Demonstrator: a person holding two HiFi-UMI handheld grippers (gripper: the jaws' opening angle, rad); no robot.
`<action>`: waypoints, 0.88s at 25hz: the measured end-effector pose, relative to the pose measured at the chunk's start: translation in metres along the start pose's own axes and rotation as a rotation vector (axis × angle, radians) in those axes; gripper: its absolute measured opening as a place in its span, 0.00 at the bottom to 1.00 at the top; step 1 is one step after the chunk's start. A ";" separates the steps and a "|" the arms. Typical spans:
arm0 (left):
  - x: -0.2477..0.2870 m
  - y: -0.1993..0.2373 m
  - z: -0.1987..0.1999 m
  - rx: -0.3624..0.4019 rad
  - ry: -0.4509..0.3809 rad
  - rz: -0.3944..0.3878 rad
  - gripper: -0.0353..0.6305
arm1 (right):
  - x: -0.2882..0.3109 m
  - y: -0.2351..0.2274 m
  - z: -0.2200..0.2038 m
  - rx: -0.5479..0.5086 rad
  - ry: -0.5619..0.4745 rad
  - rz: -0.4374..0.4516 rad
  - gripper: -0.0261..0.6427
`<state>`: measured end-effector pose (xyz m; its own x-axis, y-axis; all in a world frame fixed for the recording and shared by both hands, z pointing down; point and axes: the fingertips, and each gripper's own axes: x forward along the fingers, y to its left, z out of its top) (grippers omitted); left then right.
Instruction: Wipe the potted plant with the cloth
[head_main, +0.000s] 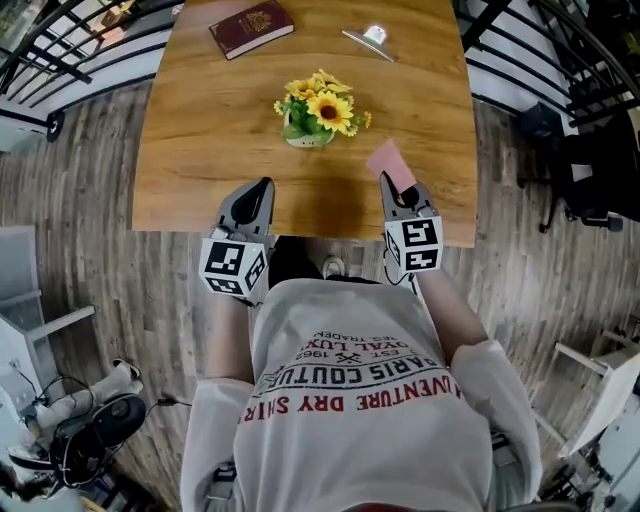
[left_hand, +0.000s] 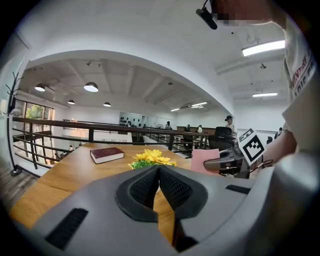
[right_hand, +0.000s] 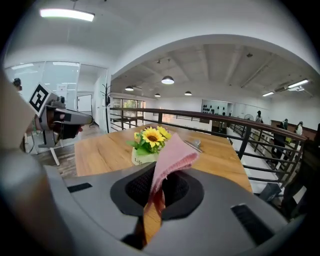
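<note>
A wooden counter (head_main: 200, 150) is seen from above, with the person's torso in a white printed shirt at its near edge. A small potted plant (head_main: 318, 110) of yellow sunflowers in a pale pot stands upright near the middle of the counter, apart from everything else.

The left tongs (head_main: 258, 192) hover over the near edge, left of the plant. Their dark ribbed pads are pressed together with nothing between them.

The right tongs (head_main: 397, 188) hover over the near edge on the right. They are clamped on a pink cloth (head_main: 390, 163), which sticks up and forward from between the pads towards the plant. The cloth is near the pot but clear of it, and its free end folds over to the right in the right gripper view.

At the far left of the counter lies a dark red book (head_main: 250, 28). A small silver object (head_main: 372, 38) lies at the far right. Black railings (head_main: 60, 50) run round the far side, above a grey wood-plank floor (head_main: 100, 150).
</note>
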<state>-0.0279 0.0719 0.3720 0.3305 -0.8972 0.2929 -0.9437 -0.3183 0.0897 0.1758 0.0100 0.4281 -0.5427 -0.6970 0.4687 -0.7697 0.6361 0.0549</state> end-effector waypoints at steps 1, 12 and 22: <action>0.010 0.004 -0.002 -0.004 0.006 -0.016 0.08 | 0.007 -0.002 -0.003 -0.002 0.018 -0.007 0.09; 0.122 0.031 -0.041 0.005 0.159 -0.171 0.08 | 0.092 -0.034 -0.060 0.032 0.245 -0.092 0.09; 0.161 0.047 -0.070 0.001 0.241 -0.223 0.08 | 0.156 -0.028 -0.068 0.051 0.304 -0.063 0.09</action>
<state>-0.0201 -0.0658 0.4897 0.5165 -0.7070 0.4832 -0.8484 -0.4991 0.1765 0.1354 -0.0947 0.5596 -0.3733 -0.5987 0.7087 -0.8190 0.5715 0.0514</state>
